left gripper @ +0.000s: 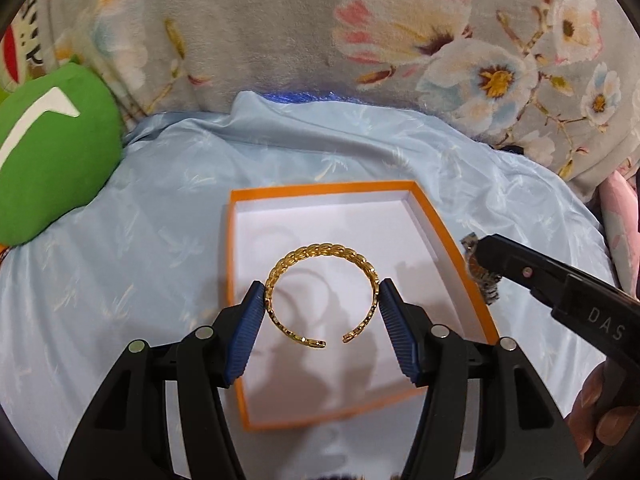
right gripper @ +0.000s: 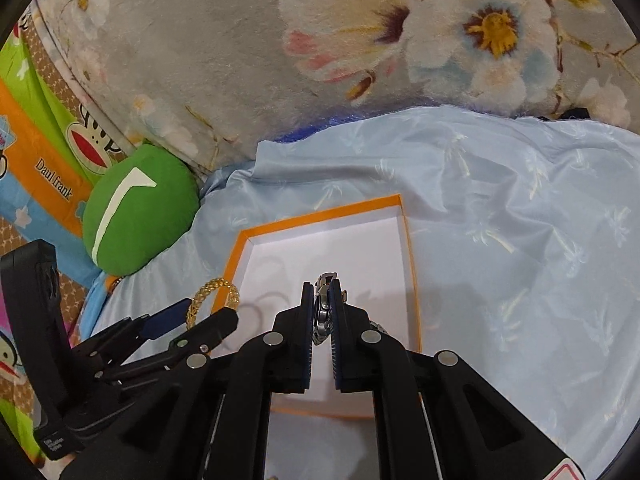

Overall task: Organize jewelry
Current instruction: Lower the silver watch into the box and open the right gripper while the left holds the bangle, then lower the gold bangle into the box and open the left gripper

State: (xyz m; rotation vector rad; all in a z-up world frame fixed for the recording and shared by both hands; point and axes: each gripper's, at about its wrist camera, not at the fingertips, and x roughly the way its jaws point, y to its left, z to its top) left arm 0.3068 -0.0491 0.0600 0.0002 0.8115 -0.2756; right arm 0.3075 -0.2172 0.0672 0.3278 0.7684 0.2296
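Note:
A gold braided open bangle [left gripper: 320,292] is held between the blue pads of my left gripper [left gripper: 322,298], above the white inside of an orange box [left gripper: 440,224]. The bangle also shows in the right wrist view [right gripper: 208,296], over the box's left rim [right gripper: 232,256]. My right gripper [right gripper: 321,312] is shut on a silver metal watch band [right gripper: 322,312] and holds it over the box. In the left wrist view the right gripper [left gripper: 486,264] comes in from the right with the silver band [left gripper: 486,284] at the box's right wall.
The box lies on a light blue satin cloth [left gripper: 120,280]. A green cushion [left gripper: 52,152] is at the left. A grey floral blanket [left gripper: 280,32] rises behind. A cartoon-print sheet [right gripper: 36,168] lies at far left.

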